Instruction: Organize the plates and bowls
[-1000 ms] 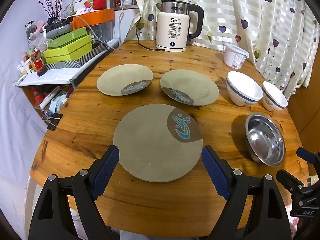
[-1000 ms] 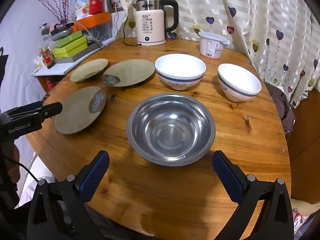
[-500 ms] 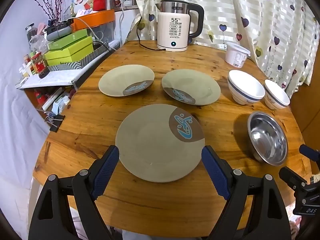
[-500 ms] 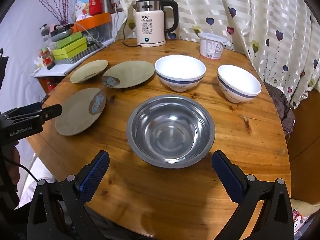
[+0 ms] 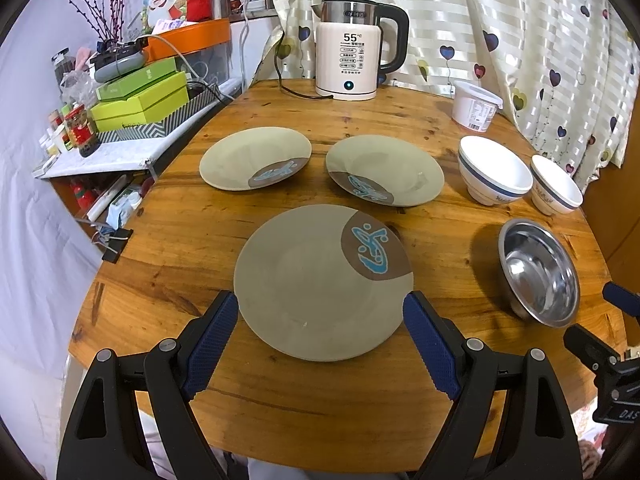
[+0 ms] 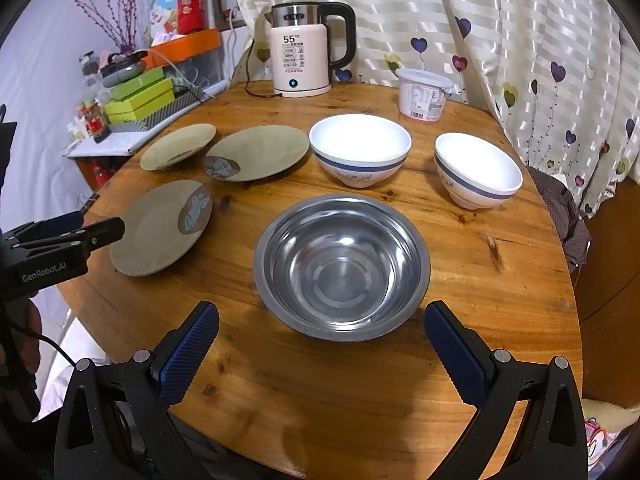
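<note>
1. While your left gripper hangs wide open over the table's near edge, its pads flank the near plate without touching it.
2. Your right gripper is spread just as wide, with the steel bowl sitting just ahead of its tips, apart from both pads.
3. Only your right view shows the left tool from the side, at the near plate's rim; only your left view shows the right tool's tip at the far right, beside the steel bowl.
4. Behind the near plate, the left plate and middle plate lie side by side, apart from each other.
5. Right of them stand two white bowls, separate and upright; your right view looks into both.
6. Farther back are a tub and a kettle, near the curtain.
7. Bare table lies in front of the steel bowl, and more between the plates and the kettle; the right edge runs just beside the outer white bowl.
</note>
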The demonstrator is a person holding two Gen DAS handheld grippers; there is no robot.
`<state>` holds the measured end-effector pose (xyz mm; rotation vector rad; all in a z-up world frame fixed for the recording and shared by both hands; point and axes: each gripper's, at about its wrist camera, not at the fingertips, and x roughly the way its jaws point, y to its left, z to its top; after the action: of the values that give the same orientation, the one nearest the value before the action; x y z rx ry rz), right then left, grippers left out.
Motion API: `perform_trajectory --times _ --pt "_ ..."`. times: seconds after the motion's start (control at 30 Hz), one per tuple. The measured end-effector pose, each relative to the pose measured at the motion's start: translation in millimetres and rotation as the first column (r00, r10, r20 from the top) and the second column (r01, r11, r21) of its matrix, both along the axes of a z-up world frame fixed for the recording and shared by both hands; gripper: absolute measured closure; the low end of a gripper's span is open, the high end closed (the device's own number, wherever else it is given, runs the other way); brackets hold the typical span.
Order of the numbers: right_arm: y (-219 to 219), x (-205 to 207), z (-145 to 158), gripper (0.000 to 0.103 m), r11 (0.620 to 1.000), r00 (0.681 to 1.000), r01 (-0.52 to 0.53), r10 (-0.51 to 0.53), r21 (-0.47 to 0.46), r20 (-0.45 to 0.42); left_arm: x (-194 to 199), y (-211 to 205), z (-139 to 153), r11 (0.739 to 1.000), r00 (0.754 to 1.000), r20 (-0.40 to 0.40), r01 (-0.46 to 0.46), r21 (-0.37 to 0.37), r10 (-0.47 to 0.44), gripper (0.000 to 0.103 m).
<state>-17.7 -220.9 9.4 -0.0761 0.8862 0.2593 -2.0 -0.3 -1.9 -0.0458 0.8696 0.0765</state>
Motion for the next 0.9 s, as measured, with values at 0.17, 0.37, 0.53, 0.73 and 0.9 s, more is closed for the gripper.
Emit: perform_trajectory --times 0.17,0.37,0.53,0.73,0.9 --pt "1.6 -1.3 -0.3 0.000 1.000 1.000 -0.005 0.005 0.001 0.006 0.1 2.9 0.0 1.000 1.000 -0.002 -0.011 0.000 0.011 0.018" --pt "2.5 -1.4 -1.3 0.000 1.000 1.000 -0.003 0.003 0.001 0.006 -0.3 2.9 1.0 1.000 1.000 0.001 -0.015 0.010 0.015 0.018" --pt "2.8 -1.1 -2.5 0.000 1.000 1.000 -0.007 0.007 0.004 0.002 0.5 4.2 0.4 1.000 1.000 -0.005 -0.015 -0.002 0.015 0.018" --pt "4.4 -1.4 -3.4 0.000 0.999 1.000 -0.025 0.025 0.030 -0.006 1.7 4.4 -0.4 1.000 1.000 -0.011 -0.012 -0.013 0.012 0.018" --pt "5.0 -2.2 -2.2 0.000 0.999 1.000 -0.027 0.027 0.031 -0.003 1.8 4.1 -2.4 1.000 1.000 -0.016 -0.008 -0.025 0.008 0.018"
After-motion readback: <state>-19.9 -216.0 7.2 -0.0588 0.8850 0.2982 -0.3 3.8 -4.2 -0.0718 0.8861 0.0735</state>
